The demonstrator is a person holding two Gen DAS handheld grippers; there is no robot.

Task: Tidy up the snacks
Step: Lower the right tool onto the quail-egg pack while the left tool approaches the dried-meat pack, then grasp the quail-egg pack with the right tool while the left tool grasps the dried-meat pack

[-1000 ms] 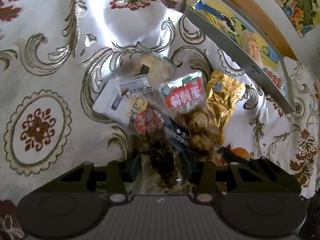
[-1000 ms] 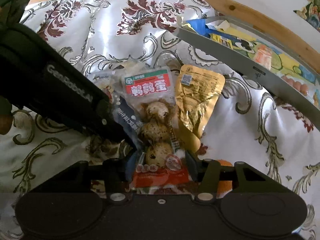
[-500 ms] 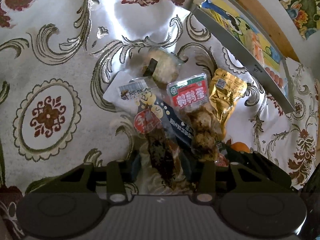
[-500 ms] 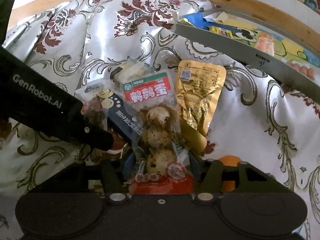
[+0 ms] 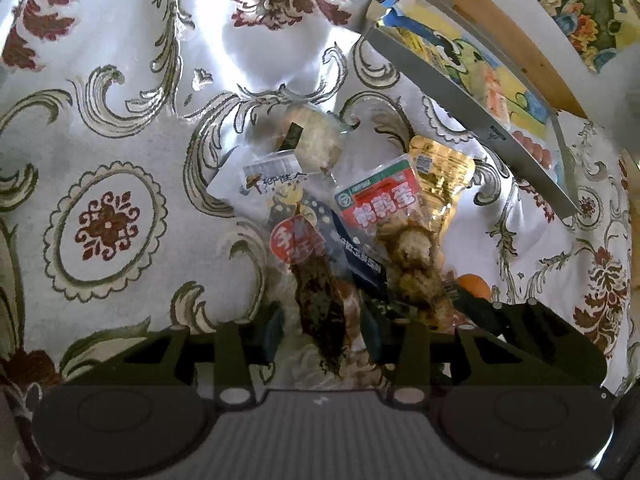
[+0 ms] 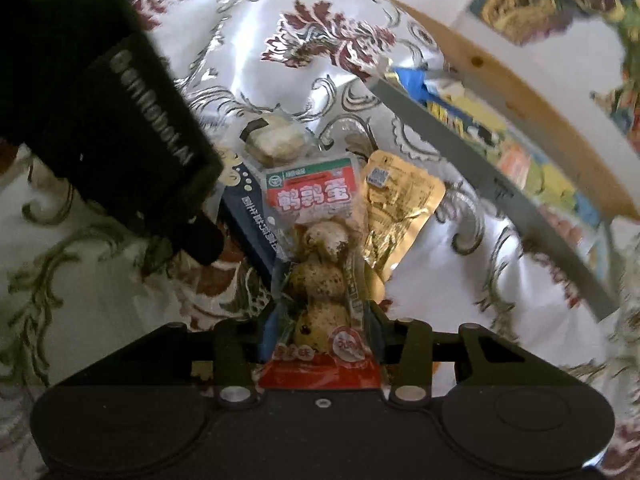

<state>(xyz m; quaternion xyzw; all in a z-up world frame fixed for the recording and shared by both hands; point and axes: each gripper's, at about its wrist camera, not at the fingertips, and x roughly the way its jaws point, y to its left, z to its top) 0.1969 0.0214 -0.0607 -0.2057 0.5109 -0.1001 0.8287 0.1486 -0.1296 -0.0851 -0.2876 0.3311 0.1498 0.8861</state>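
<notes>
On the floral satin tablecloth point(image 5: 120, 120), five snack packets lie mid-frame; the left gripper point(image 5: 322, 324) clamps the clear dark-meat packet point(image 5: 316, 280), the right gripper point(image 6: 322, 332) the red-labelled quail-egg packet point(image 6: 320, 264).

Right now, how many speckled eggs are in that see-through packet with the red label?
3, stacked in a row inside the clear quail egg packet: one just under the red label, one in the middle, one lowest between the right gripper fingers. More could be hidden.

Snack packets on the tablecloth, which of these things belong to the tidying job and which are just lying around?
Job:
quail egg pack
dark meat snack pack
gold pouch
round wrapped cake
grey tray
left gripper
right gripper

Lying about:
orange
patterned tablecloth
</notes>
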